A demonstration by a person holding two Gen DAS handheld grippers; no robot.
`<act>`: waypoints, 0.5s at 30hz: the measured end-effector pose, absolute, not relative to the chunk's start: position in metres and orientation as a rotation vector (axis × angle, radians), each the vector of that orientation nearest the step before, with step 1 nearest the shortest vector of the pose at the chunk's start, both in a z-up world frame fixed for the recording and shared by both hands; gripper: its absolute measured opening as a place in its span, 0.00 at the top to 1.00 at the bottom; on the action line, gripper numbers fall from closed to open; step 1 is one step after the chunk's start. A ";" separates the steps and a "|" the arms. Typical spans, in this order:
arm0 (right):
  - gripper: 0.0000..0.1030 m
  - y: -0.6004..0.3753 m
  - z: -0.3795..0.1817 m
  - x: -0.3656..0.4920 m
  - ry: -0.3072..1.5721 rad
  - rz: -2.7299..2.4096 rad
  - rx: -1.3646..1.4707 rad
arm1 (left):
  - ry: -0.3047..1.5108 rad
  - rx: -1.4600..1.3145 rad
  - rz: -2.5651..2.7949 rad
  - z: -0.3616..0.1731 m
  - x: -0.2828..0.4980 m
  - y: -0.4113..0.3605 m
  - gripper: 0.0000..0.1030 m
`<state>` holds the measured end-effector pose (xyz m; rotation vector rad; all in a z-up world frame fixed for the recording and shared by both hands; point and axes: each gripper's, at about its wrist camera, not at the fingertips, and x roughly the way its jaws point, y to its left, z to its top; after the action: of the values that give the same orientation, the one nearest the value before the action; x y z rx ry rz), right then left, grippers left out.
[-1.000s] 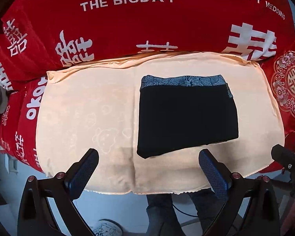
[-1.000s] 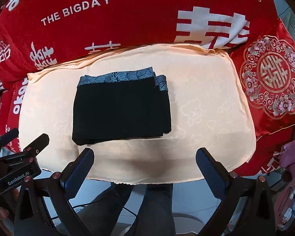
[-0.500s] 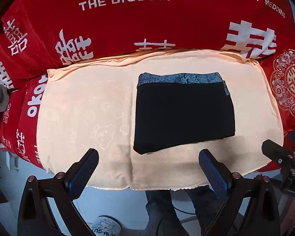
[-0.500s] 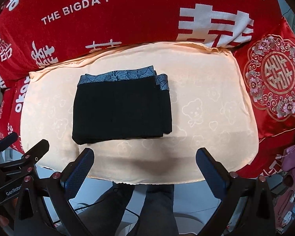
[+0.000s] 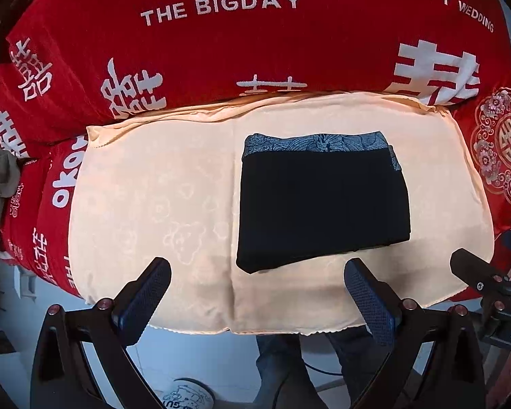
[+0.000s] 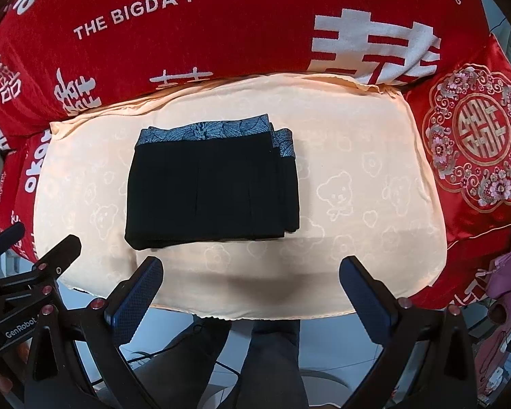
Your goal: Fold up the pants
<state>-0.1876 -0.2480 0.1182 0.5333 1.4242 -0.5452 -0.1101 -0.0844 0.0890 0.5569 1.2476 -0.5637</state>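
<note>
The black pants lie folded into a flat rectangle on a peach cushion cover, their blue patterned waistband along the far edge. My left gripper is open, held back over the cushion's near edge with nothing between its fingers. Just as wide open, my right gripper hangs above the front edge, short of the pants. Each gripper shows at the side of the other's view.
A red sofa cover with white lettering rises behind the cushion. A red embroidered pillow lies at the right. Below the front edge are a person's legs and pale floor. Bare cushion lies left and right of the pants.
Both grippers have drifted slightly, so the cushion and pants shift a little in view. The pants lie as before and both grippers stay open.
</note>
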 end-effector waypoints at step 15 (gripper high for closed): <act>0.00 -0.245 0.112 -0.188 1.449 -0.533 0.516 | 1.260 0.556 -0.564 0.086 -0.116 -0.086 0.01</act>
<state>-0.1880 -0.2452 0.1117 0.5159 1.4489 -0.5326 -0.1162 -0.0858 0.0856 0.5557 1.2601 -0.5636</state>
